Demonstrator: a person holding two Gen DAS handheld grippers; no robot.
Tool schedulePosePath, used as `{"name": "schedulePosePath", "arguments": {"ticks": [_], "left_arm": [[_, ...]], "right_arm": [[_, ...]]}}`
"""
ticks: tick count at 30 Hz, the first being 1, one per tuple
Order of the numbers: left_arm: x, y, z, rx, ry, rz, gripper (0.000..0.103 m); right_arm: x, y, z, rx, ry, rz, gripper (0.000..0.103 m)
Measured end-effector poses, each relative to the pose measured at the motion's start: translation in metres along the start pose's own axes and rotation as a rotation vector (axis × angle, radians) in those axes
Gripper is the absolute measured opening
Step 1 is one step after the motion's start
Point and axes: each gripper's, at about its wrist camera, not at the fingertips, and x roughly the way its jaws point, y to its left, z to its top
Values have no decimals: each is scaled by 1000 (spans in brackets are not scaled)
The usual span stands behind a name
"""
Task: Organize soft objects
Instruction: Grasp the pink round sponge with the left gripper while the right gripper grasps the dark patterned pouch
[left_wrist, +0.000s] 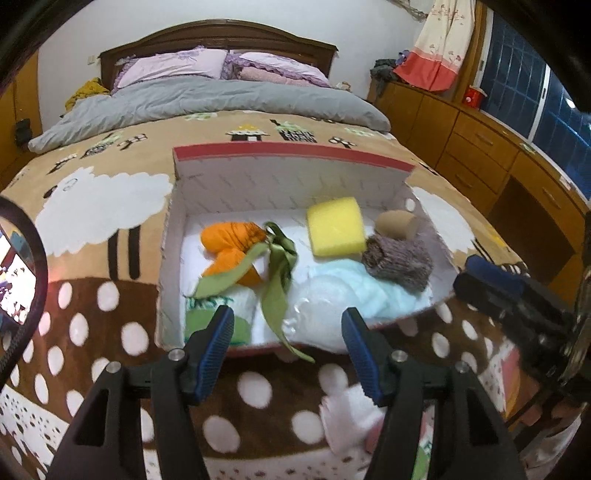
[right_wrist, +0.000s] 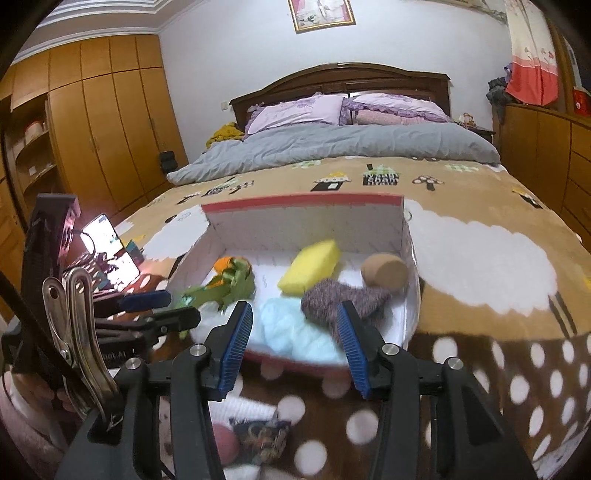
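— Both sets of tongs sat closest to the lens: the left tongs (left_wrist: 288, 334) were spread with nothing between the pads, and the right tongs (right_wrist: 293, 341) were spread and bare too.

— Where were the soft things?

— All inside the open box (left_wrist: 291, 157) on the bed: the yellow sponge (left_wrist: 335, 226) toward the back, the orange carrot toys (left_wrist: 232, 242) on the left with green ribbon leaves (left_wrist: 279, 273) trailing over the front rim, a pale blue cloth (left_wrist: 360, 286) near the front, and a grey knitted roll (left_wrist: 399, 262) touching a tan cylinder (left_wrist: 397, 224) at the right wall.

— So what would have made the step go well?

— My guess: with everything apparently dropped in, lift both tongs straight clear, avoid snagging that ribbon, then tuck its overhanging end back inside.
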Motion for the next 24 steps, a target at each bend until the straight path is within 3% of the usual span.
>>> {"name": "schedulePosePath", "arguments": {"ticks": [20,24], "left_arm": [[-4,-31,-38,51,93,-93,64],[-3,-35,-48,31,139,-154,64]], "right_arm": [[-20,-5,-50,45,83,-19,49],[-22,-8,-56,58,89,-29,49]]}}
